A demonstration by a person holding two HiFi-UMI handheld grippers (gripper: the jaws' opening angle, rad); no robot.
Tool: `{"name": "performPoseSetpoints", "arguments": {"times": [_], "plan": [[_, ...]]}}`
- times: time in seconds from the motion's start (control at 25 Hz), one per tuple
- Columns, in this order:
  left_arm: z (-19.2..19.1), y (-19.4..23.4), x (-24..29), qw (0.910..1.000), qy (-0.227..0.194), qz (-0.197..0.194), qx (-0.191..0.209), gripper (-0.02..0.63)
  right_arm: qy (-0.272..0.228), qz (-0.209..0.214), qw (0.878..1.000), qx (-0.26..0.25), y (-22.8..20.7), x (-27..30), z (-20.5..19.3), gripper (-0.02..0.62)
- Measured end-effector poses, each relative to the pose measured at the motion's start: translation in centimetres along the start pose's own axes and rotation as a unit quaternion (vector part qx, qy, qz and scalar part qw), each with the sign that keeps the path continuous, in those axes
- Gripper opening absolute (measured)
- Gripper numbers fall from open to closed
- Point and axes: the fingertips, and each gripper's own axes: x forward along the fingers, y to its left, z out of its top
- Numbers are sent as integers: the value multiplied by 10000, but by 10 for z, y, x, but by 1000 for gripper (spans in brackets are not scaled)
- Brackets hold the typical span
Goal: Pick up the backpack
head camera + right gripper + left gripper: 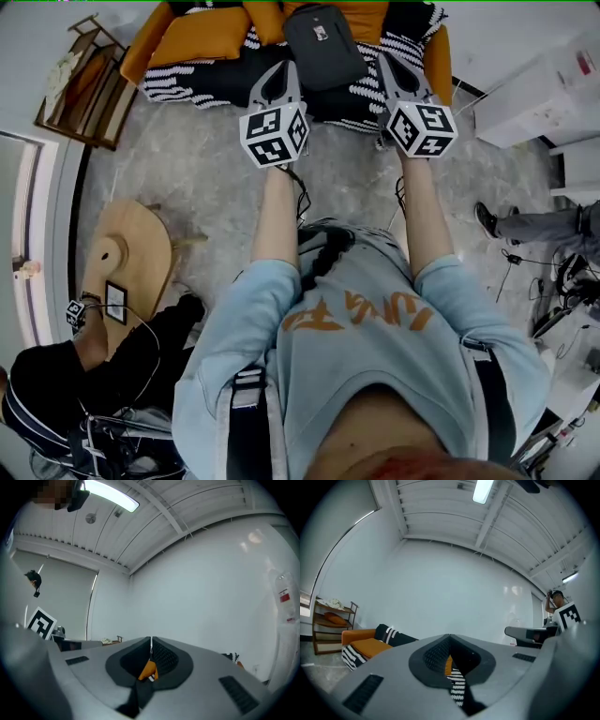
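Left claw (284, 70): clenched on nothing; its pads meet tip to tip, and it is held level.
Right claw (388, 62): also clenched and empty, level, beside the left one.
Backpack (323, 42): lies on the sofa (150, 42) just ahead of both claws, in the gap between them — touching neither.
Lie: flat, one broad panel up, a small pale label (322, 33) showing on it.
Long axis: runs away from the claws, roughly along the way they point and a little skewed. Which end is the top cannot be told.
Under it: a striped blanket (202, 80) and dark cushions.
Handling: dark fabric, likely soft and saggy — it would droop from a single pinch. Its weight is unknown.
Hold: a top loop or strap would suit best, but none is visible. Failing that, a fold at the near edge, with one claw on each side.
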Motion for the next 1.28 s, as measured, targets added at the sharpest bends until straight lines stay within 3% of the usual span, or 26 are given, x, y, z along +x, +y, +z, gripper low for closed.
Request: {"name": "performPoseSetpoints", "arguments": {"times": [0.36, 0.6, 0.8, 1.28], "plan": [[-11, 20, -4, 9983, -68, -12, -578, 21, 196, 64, 9998, 8, 4, 5, -12, 31], [-5, 29, 1, 9978, -97, -42, -655, 21, 244, 134, 9996, -108, 12, 16, -5, 31], [-10, 51, 1, 9942, -200, 68, -1056, 21, 200, 244, 9991, -291, 18, 20, 4, 31], [11, 60, 37, 9939, -477, -6, -993, 21, -193, 676, 9964, -470, 17, 61, 36, 31]]}}
